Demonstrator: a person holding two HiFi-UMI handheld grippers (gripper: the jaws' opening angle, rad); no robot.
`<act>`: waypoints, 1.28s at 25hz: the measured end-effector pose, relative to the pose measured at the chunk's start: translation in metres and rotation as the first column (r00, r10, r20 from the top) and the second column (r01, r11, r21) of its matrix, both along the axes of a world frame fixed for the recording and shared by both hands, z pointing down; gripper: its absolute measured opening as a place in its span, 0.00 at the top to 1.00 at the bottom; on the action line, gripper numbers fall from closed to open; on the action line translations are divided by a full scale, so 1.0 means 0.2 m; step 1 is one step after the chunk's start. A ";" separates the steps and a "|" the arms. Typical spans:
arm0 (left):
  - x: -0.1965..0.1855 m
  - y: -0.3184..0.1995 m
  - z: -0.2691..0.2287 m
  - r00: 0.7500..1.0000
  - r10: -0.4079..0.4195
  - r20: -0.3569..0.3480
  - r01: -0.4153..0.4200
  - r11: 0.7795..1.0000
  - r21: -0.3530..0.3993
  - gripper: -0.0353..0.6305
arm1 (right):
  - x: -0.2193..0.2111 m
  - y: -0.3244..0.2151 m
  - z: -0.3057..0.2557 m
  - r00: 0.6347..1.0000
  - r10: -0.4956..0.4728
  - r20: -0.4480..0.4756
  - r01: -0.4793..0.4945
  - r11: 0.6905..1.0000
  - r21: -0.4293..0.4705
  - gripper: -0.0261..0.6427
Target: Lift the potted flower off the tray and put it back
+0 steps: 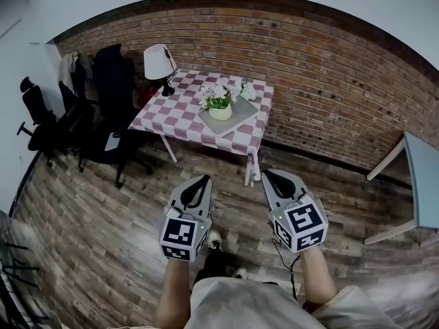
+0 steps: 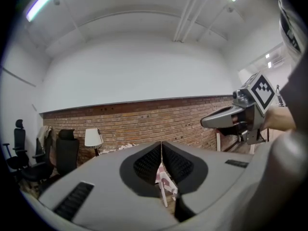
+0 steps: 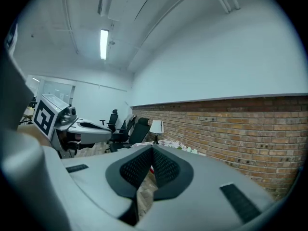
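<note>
The potted flower, white blooms and green leaves in a pale pot, stands on a grey tray on a table with a red-and-white checked cloth. The table is far ahead of me, across the wooden floor. My left gripper and right gripper hang side by side well short of it, both shut and empty. In the left gripper view the jaws meet at the tip, with the right gripper at the right. In the right gripper view the jaws also meet.
A white table lamp stands on the table's left corner. Black office chairs cluster to the left of the table. A brick wall runs behind it. Another table's edge shows at the right. The person's shoes are below.
</note>
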State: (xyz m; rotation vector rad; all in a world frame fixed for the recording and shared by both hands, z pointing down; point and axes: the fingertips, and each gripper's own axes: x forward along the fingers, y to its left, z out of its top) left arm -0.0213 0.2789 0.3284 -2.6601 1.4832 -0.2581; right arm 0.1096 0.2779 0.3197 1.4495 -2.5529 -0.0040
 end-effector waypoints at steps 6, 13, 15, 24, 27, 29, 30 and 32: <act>0.02 -0.16 0.02 1.000 -0.010 -0.010 0.010 1.000 -0.014 0.92 | 0.04 -0.15 0.02 1.000 0.005 -0.011 -0.006 1.000 -0.004 0.93; 0.02 -0.41 0.07 1.000 -0.007 -0.012 0.006 1.000 -0.022 0.92 | 0.08 -0.40 0.09 0.999 0.032 0.005 -0.032 0.999 -0.027 0.93; 0.01 -0.51 0.08 1.000 -0.002 -0.009 0.002 1.000 -0.030 0.92 | 0.07 -0.49 0.10 0.999 0.036 0.006 -0.036 0.999 -0.035 0.93; -0.05 -1.01 0.11 1.000 0.021 -0.003 -0.021 0.998 -0.064 0.92 | -0.04 -0.96 0.12 0.999 0.031 -0.023 -0.033 0.998 -0.051 0.93; -0.08 -1.18 0.12 0.999 0.039 0.007 -0.038 0.996 -0.077 0.92 | -0.08 -1.12 0.11 0.999 0.036 -0.020 -0.037 0.998 -0.058 0.93; -0.10 -1.28 0.13 0.999 0.045 0.009 -0.044 0.996 -0.083 0.92 | -0.11 -1.22 0.11 0.999 0.038 -0.021 -0.039 0.997 -0.065 0.93; -0.11 -1.33 0.13 0.999 0.047 0.010 -0.046 0.995 -0.086 0.92 | -0.12 -1.26 0.12 0.999 0.040 -0.021 -0.041 0.997 -0.069 0.93; -0.13 -1.44 0.14 0.999 0.050 0.012 -0.049 0.995 -0.092 0.92 | -0.14 -1.36 0.14 0.999 0.042 -0.019 -0.043 0.996 -0.080 0.93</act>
